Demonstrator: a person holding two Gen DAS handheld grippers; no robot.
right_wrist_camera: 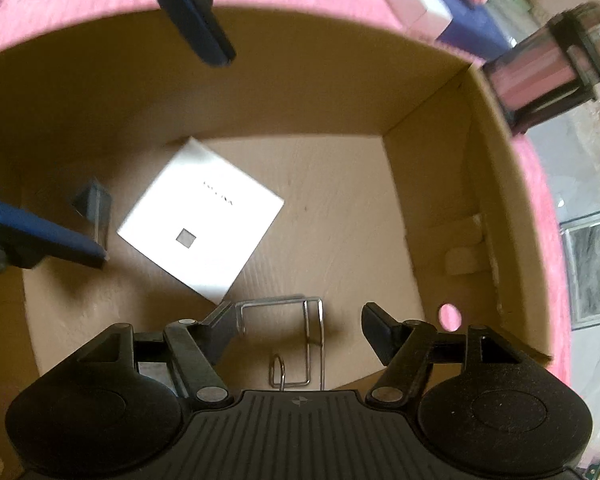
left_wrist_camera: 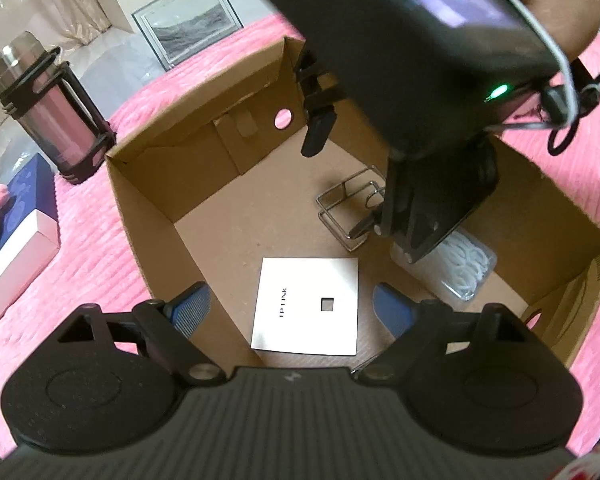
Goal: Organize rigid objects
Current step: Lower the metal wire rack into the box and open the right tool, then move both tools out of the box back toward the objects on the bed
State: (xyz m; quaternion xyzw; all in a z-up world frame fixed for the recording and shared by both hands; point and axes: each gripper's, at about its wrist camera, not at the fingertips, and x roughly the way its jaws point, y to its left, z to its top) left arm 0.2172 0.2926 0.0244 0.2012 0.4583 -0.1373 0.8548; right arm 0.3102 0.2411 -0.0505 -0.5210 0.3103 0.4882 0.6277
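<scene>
Right wrist view: our right gripper point(right_wrist_camera: 298, 330) has its jaws spread, the bent silver wire rack point(right_wrist_camera: 296, 340) lying loose between them on the brown cardboard box point(right_wrist_camera: 428, 184) floor. Our left gripper point(left_wrist_camera: 292, 308) gapes above the white square plate point(left_wrist_camera: 306, 306).

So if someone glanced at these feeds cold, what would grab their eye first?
Probably the open cardboard box on the pink cloth, with a white TP-Link square flat on its floor beside a wire rack. Next, the right hand-held gripper hanging open just above that rack, and the steel flask standing outside the box.
</scene>
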